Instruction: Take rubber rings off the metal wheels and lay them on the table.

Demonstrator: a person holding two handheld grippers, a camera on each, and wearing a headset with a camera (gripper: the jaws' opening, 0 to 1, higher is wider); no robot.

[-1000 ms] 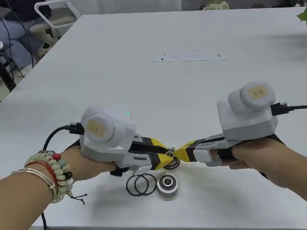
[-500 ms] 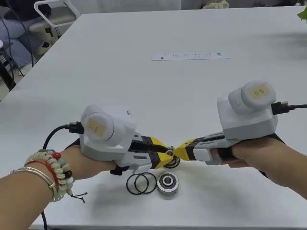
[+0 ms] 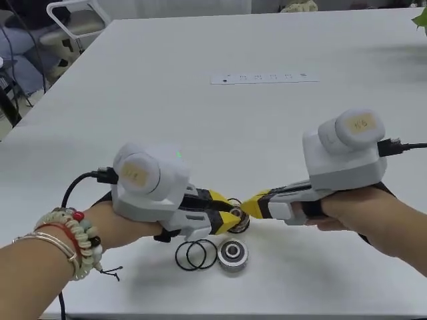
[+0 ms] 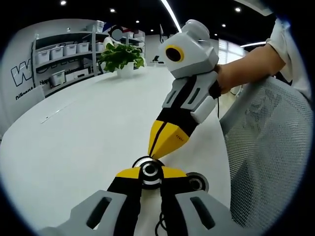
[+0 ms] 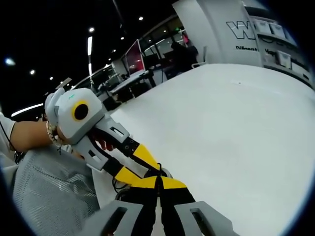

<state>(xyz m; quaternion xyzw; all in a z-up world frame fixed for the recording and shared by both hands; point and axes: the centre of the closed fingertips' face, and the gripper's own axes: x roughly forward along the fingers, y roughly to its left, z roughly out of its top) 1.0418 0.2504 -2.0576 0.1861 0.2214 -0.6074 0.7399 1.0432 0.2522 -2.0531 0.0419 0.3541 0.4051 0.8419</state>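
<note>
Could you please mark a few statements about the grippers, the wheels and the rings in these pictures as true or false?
1. Two black rubber rings lie on the white table. True.
2. The left gripper clamps a small metal wheel between its jaws. True.
3. The right gripper has its jaws spread wide. False: they are shut, with the tips at the clamped wheel.
4. The second metal wheel lies at the far end of the table. False: it lies flat right beside the rings, near the person.
</note>
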